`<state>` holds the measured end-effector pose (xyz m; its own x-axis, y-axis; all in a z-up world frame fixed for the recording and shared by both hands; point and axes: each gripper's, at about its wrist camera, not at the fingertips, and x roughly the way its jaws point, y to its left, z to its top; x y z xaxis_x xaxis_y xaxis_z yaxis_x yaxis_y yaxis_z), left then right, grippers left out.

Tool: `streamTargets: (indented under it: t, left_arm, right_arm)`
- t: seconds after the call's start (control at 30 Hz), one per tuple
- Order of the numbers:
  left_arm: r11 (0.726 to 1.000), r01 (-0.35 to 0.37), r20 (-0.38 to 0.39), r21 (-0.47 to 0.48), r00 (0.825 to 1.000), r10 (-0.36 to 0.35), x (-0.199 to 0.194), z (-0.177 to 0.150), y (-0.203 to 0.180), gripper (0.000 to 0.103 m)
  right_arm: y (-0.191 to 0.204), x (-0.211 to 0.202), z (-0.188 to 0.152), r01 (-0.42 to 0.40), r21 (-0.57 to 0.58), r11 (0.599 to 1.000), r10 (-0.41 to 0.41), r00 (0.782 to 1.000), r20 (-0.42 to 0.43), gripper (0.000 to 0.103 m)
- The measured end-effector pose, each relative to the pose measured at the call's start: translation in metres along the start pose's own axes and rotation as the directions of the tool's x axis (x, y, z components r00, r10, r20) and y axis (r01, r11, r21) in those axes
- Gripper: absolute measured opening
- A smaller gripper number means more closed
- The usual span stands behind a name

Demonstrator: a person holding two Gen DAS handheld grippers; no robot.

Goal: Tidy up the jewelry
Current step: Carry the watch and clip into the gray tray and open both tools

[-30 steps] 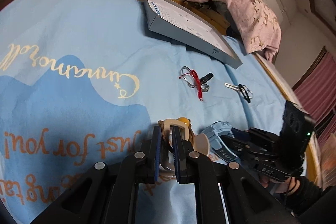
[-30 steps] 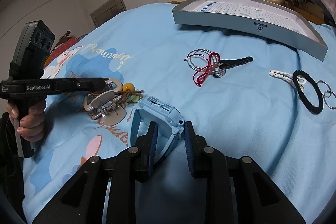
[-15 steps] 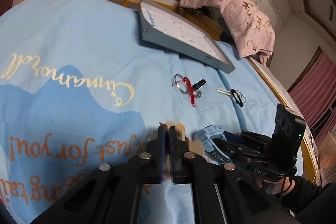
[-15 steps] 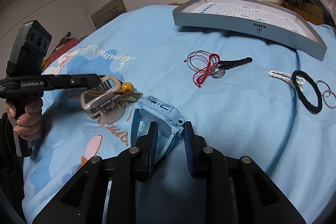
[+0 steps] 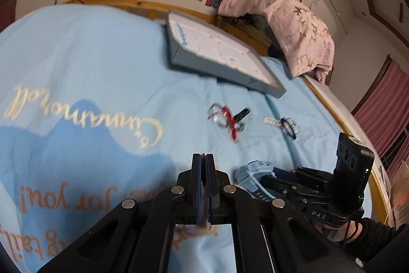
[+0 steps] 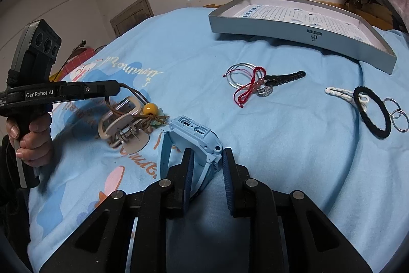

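Across the blue bedsheet [image 6: 294, 145] jewelry lay scattered before the grey box [image 6: 301, 35]. Left hand-held gripper [image 5: 203, 157] pinched the brown cord [image 6: 138, 96]; right hand-held gripper [image 6: 205, 163], jaws just closing, straddled the blue watch [image 6: 194, 132]. Lifting slowly should avoid snagging the hair claw [image 6: 122, 124].

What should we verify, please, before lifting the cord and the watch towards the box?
1. Left gripper shut on the brown cord: ok.
2. Cord free of the hair claw: not ok; it looks tangled around the claw.
3. Right gripper straddling the blue watch: ok.
4. Right gripper pressing firmly on the watch: cannot tell; its jaws have just been closing.
5. Grey box open and nothing visible inside: ok.
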<state>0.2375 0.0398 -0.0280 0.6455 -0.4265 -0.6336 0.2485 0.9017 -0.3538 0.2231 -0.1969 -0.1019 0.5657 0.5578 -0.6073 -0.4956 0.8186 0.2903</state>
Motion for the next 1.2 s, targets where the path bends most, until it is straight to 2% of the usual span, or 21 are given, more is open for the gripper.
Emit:
streamTargets:
  t: [0.3, 0.43, 0.57, 0.73, 0.87, 1.0, 1.13, 1.2]
  left_arm:
    - [0.997, 0.020, 0.082, 0.070, 0.996, -0.025, 0.002, 0.044, -0.029, 0.003]
    - [0.998, 0.011, 0.123, 0.064, 0.992, -0.019, 0.017, 0.078, -0.037, 0.003]
    - [0.999, -0.011, 0.172, 0.034, 0.985, 0.005, 0.040, 0.117, -0.041, 0.003]
    - [0.999, -0.028, 0.196, -0.033, 0.980, 0.034, 0.078, 0.153, -0.036, 0.003]
    - [0.997, -0.056, 0.160, -0.044, 0.985, 0.062, 0.112, 0.163, -0.034, 0.003]
    - [0.996, -0.085, 0.134, -0.039, 0.987, 0.090, 0.134, 0.161, -0.034, 0.003]
    - [0.994, -0.101, 0.128, -0.042, 0.986, 0.105, 0.144, 0.154, -0.029, 0.003]
    - [0.991, -0.134, 0.122, -0.027, 0.983, 0.136, 0.147, 0.150, -0.028, 0.003]
  right_arm:
    - [-0.021, -0.015, 0.034, 0.018, 0.063, 0.998, -0.023, 0.996, 0.082, 0.017]
    - [-0.031, -0.018, 0.053, 0.044, 0.075, 0.996, -0.053, 0.991, 0.123, 0.017]
    - [-0.053, -0.020, 0.092, 0.054, 0.114, 0.992, -0.070, 0.988, 0.140, 0.017]
    - [-0.088, -0.012, 0.147, 0.150, 0.151, 0.977, -0.174, 0.971, 0.162, 0.017]
    - [-0.115, 0.005, 0.177, 0.200, 0.195, 0.960, -0.234, 0.957, 0.171, 0.017]
    - [-0.137, 0.027, 0.189, 0.219, 0.245, 0.945, -0.263, 0.951, 0.163, 0.017]
    - [-0.146, 0.054, 0.185, 0.258, 0.255, 0.932, -0.294, 0.949, 0.116, 0.018]
    - [-0.144, 0.060, 0.178, 0.275, 0.243, 0.930, -0.308, 0.945, 0.112, 0.018]
